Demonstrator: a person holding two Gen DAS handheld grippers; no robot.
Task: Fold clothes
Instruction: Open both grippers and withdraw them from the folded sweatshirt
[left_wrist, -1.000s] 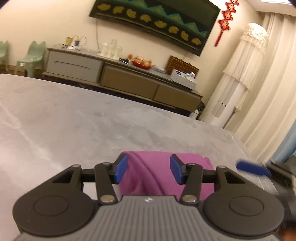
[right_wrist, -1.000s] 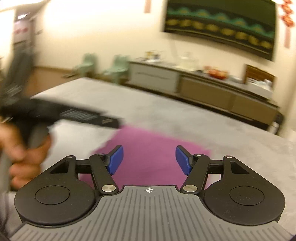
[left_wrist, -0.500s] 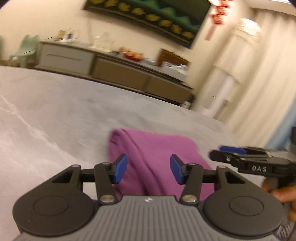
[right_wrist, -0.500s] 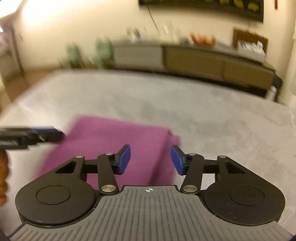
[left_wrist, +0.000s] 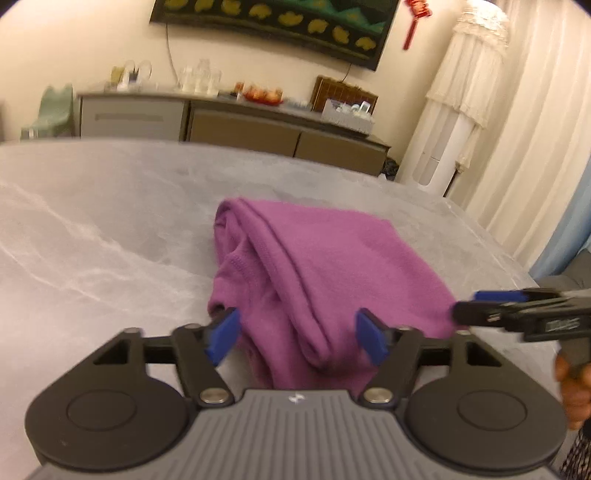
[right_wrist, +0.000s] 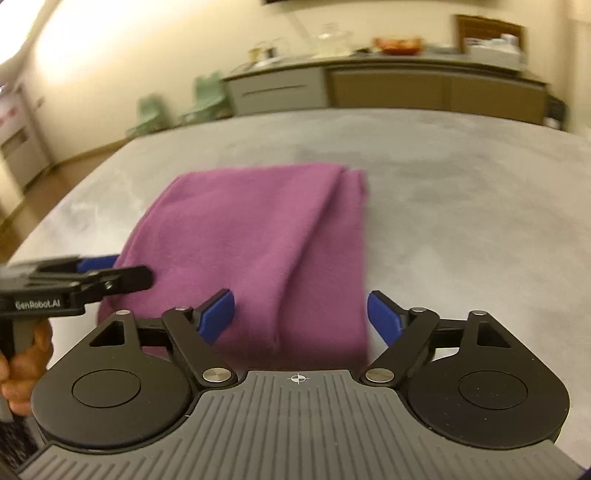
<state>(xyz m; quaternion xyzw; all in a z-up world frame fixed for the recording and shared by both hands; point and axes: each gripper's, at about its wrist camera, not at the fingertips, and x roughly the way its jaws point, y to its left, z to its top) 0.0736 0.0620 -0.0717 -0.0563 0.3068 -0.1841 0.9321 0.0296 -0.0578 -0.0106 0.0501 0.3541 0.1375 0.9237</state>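
A folded purple garment (left_wrist: 325, 258) lies on the grey table (left_wrist: 92, 236), its rolled seam edge towards the left. My left gripper (left_wrist: 297, 338) hangs over the garment's near left end; its jaws are opening, and the blue pads stand clear on either side of the cloth. Over the near right end (right_wrist: 258, 236) my right gripper (right_wrist: 300, 316) is also opening, with cloth between the pads but not pinched. Each view catches the other gripper: the right gripper (left_wrist: 476, 306) at the cloth's right corner, the left gripper (right_wrist: 122, 271) at its left corner.
The grey table (right_wrist: 461, 206) stretches well beyond the garment on all sides, with its right edge (left_wrist: 517, 254) near pale curtains. A long sideboard (left_wrist: 236, 125) with glassware and fruit stands against the far wall, and green chairs (right_wrist: 207, 96) sit beside it. A hand (left_wrist: 572, 387) grips the right tool.
Both grippers' jaws have spread much wider. Both hands have come down closer over the garment's near edge, and the other gripper now shows sharply at each view's side.
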